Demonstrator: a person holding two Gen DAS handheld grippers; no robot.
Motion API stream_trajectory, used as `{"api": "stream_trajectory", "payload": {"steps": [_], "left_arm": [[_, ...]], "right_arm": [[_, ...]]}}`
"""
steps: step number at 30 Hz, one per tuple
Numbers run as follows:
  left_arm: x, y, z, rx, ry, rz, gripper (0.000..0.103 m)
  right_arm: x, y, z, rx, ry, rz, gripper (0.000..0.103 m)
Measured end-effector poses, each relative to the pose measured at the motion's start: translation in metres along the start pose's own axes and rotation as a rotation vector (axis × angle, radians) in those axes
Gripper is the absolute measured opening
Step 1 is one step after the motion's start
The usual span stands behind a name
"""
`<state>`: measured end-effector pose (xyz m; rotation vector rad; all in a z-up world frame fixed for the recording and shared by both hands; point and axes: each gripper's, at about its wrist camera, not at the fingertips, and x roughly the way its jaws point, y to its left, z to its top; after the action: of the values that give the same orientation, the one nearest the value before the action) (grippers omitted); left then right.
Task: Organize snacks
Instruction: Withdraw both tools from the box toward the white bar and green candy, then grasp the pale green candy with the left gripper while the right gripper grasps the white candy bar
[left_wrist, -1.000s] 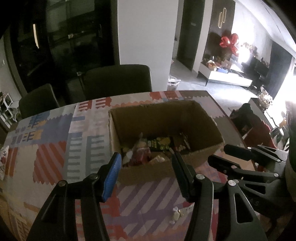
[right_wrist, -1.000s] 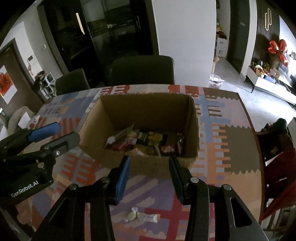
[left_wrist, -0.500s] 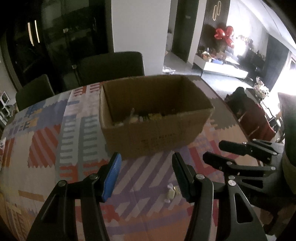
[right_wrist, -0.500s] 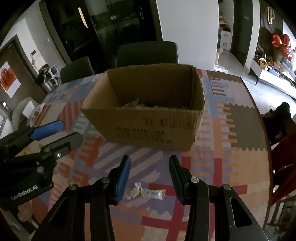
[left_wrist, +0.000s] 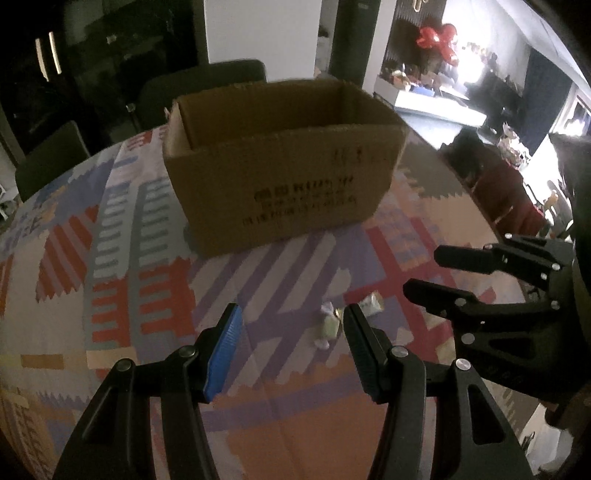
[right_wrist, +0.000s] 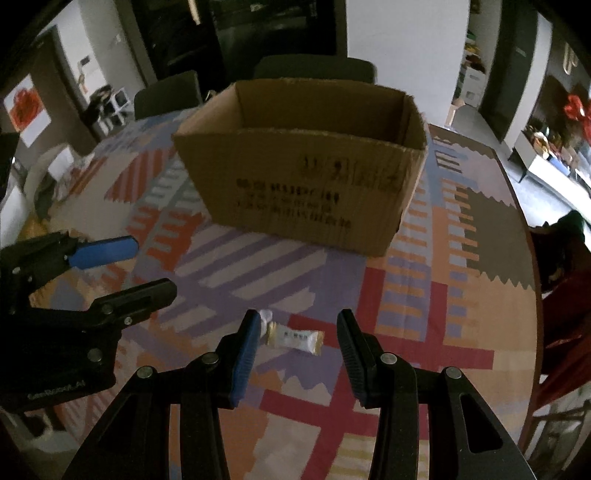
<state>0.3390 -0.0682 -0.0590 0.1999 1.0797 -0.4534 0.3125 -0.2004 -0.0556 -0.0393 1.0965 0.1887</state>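
Both tools have been lowered since the earlier frame. The left tool (left_wrist: 291, 332) is held wide beside a small pale wrapped candy (left_wrist: 330, 325). The brown cardboard box (right_wrist: 306, 173) stands behind on the patterned surface (right_wrist: 461, 280). The right tool (right_wrist: 297, 341) is spread wide around a white-and-gold wrapped snack bar (right_wrist: 295, 337).

An open brown cardboard box (right_wrist: 306, 181) stands upright at 12 o'clock (black print on its side); 2 wrapped snacks, a cream bar (right_wrist: 295, 338) and small candy (left_wrist: 330, 325), lie flat before it.

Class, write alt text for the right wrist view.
The open right gripper hovers over a small white-and-gold wrapped snack on a colourful patterned tablecloth. An open brown cardboard box stands beyond; the open left gripper is at left.
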Motion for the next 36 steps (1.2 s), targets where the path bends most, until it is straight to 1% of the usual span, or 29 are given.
{"api": "stream_trajectory", "payload": {"steps": [5,12,16,21,25,27,29,31,36], "left_arm": [[0.012,-0.006,-0.014,0.029,0.036,-0.012,0.056],[0.032,-0.017,-0.025,0.091,0.095,-0.029,0.056],[0.038,-0.019,-0.026,0.119,0.091,-0.022,0.056],[0.05,-0.021,-0.025,0.142,0.104,-0.038,0.056],[0.066,-0.022,-0.028,0.134,0.126,-0.074,0.055],[0.073,-0.022,-0.03,0.12,0.137,-0.087,0.053],[0.081,-0.021,-0.032,0.098,0.149,-0.103,0.048],[0.087,-0.021,-0.034,0.082,0.155,-0.117,0.044],[0.098,-0.02,-0.033,0.055,0.167,-0.143,0.038]], "right_arm": [[0.01,0.005,-0.012,-0.072,0.041,0.008,0.044],[0.031,0.002,-0.024,-0.126,0.109,0.067,0.044],[0.045,0.0,-0.027,-0.168,0.154,0.065,0.044],[0.056,-0.001,-0.029,-0.192,0.175,0.063,0.044],[0.061,-0.001,-0.028,-0.212,0.176,0.076,0.044],[0.063,-0.002,-0.027,-0.21,0.181,0.073,0.044],[0.065,-0.004,-0.027,-0.205,0.184,0.07,0.044],[0.068,-0.005,-0.027,-0.199,0.188,0.065,0.044],[0.074,-0.007,-0.027,-0.183,0.195,0.078,0.044]]}}
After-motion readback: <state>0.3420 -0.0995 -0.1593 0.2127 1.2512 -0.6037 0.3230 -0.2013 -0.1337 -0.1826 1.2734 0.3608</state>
